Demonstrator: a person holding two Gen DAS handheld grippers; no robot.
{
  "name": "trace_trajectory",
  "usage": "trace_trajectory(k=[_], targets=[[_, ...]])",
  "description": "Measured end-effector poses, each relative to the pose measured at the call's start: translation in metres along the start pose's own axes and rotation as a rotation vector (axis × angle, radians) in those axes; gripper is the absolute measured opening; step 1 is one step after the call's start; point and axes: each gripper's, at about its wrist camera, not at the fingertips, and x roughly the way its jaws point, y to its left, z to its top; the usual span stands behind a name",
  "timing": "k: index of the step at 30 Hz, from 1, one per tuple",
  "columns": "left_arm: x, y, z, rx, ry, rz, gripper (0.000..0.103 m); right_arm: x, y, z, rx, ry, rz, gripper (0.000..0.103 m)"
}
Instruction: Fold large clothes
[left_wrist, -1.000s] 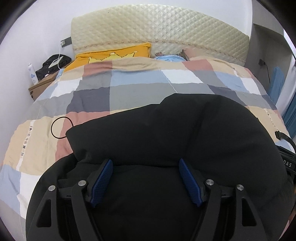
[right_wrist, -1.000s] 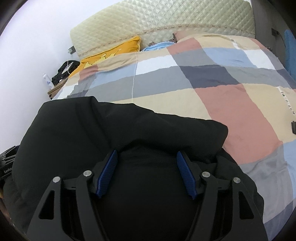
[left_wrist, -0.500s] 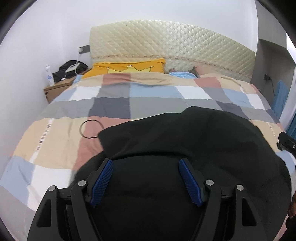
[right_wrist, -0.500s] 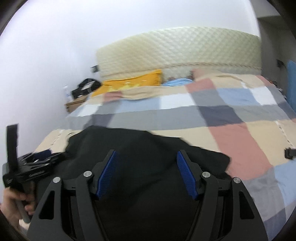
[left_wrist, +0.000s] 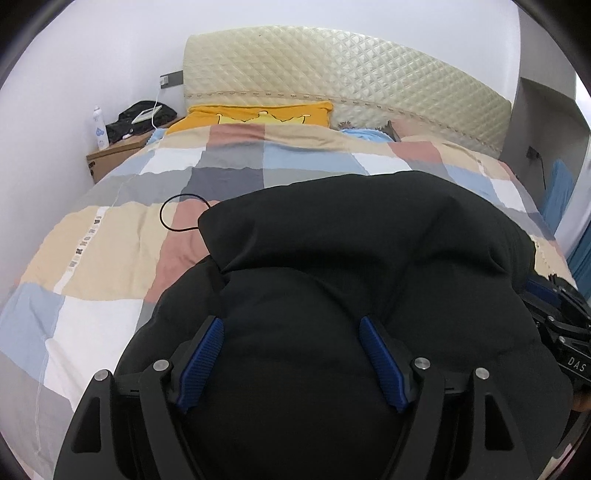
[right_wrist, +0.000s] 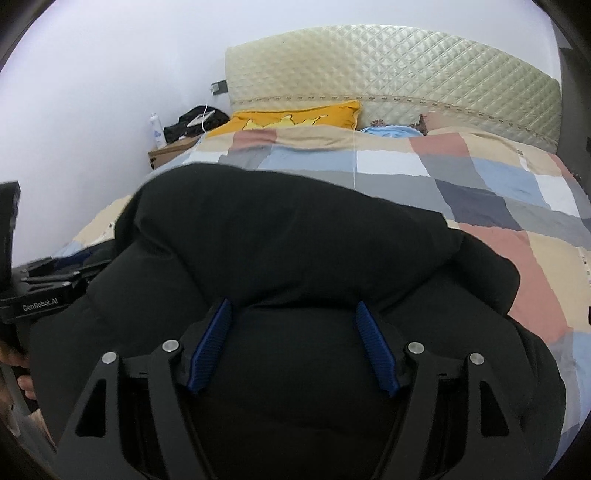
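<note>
Bulky black padded garment (left_wrist: 332, 280) fills the lower half of both wrist views, lying on the patchwork-quilt bed (left_wrist: 110, 240). It hides the tips and lower edges of both claws' blue ribbed pads. Its near edge is cut off by the frame; no collar, sleeve or zip can be made out, just dark puffy folds.

Left claw (left_wrist: 291, 354): jaws spread wide, garment bulging up between the pads. Can't tell from the view whether the pads actually bite the fabric or just straddle it. Right claw (right_wrist: 291, 343): same picture, and its jaws have just been opening a little further with fabric between them; grip unclear.

The other rig shows at each frame edge: black body marked "DAS" at right of the left view, "GenRobot.AI" at left of the right view, with a hand (right_wrist: 22, 369) partly visible on it.

Versus a second ago: the folded-over top layer sits further up the bed in the left view, and the thin black cord loop (left_wrist: 181, 212) now touches the garment's left corner instead of lying apart. Right view has swung so the wall and the left rig are in frame.

Far end: cream quilted headboard (left_wrist: 351, 74), yellow pillow (left_wrist: 258, 112), wooden bedside tabletop (left_wrist: 114, 151) carrying a dark bag and a white bottle.
</note>
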Motion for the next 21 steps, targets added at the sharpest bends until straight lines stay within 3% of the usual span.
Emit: trace_trajectory(k=[6, 11, 15, 18, 21], targets=[[0.001, 0.007, -0.002, -0.02, 0.005, -0.022, 0.076, -0.024, -0.017, 0.003, 0.041, -0.037, 0.042, 0.071], [0.001, 0.008, -0.003, -0.022, 0.003, -0.021, 0.076, -0.049, -0.059, 0.001, 0.127, -0.069, -0.07, 0.071], [0.001, 0.009, -0.004, -0.023, 0.0, -0.021, 0.076, -0.039, -0.095, -0.012, 0.217, -0.021, -0.108, 0.071], [-0.001, 0.008, -0.005, -0.02, -0.003, -0.028, 0.076, -0.02, -0.109, -0.019, 0.269, 0.02, -0.032, 0.078], [-0.003, 0.007, -0.008, -0.01, -0.007, -0.034, 0.076, -0.013, -0.107, -0.02, 0.251, 0.02, -0.045, 0.079]])
